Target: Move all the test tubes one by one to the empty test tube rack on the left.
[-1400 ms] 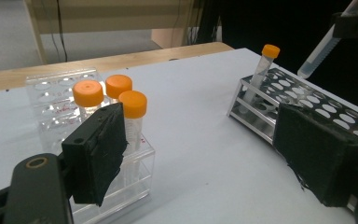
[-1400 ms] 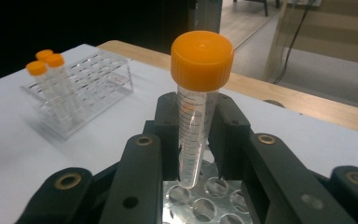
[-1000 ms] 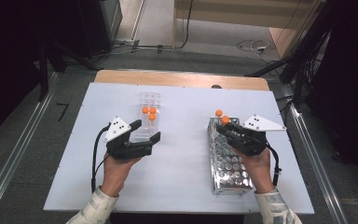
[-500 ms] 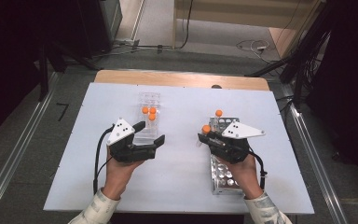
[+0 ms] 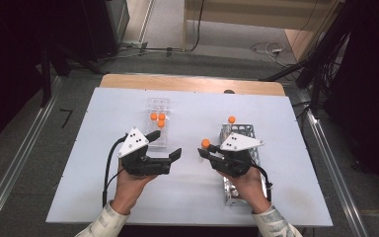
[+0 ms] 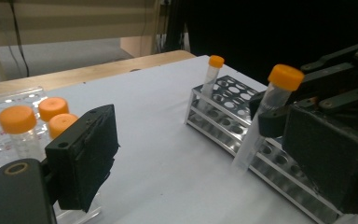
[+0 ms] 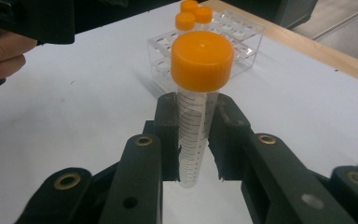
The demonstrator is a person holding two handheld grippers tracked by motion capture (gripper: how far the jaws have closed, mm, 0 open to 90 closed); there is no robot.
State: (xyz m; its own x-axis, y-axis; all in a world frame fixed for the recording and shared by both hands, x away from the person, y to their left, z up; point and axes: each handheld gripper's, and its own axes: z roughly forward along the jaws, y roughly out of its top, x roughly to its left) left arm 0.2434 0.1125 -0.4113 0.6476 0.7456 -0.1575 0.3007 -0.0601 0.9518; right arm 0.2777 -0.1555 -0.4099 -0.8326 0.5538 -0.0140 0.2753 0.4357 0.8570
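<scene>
— Since a second ago the right gripper has slid leftward off the metal rack, carrying a tube with it; that tube now hangs over bare surface between the two racks.

— And the other hand?

— Barely shifted. The left gripper sits just near the clear plastic rack, and its jaws have just been opening wider. Nothing is between them.

— So the right one has the tube firmly?

— Its jaws are clamped tight on the tube's clear wall, below the orange cap. The tube stands close to upright.

— What worries you?

— Smooth round plastic against flat dark pads: it could pivot or slide down if the hand jolts. If this becomes a handover, the left pads closing before the tube is centred could knock it askew. And the clear rack looks light, so a bump from the left gripper might shove it and rattle the three capped tubes standing in it.

— The racks differ a lot?

— Yes. The right one is shiny perforated metal in tiers, with one more capped tube at its far end. The left one is glossy and transparent. The surface is matt and pale.
</scene>
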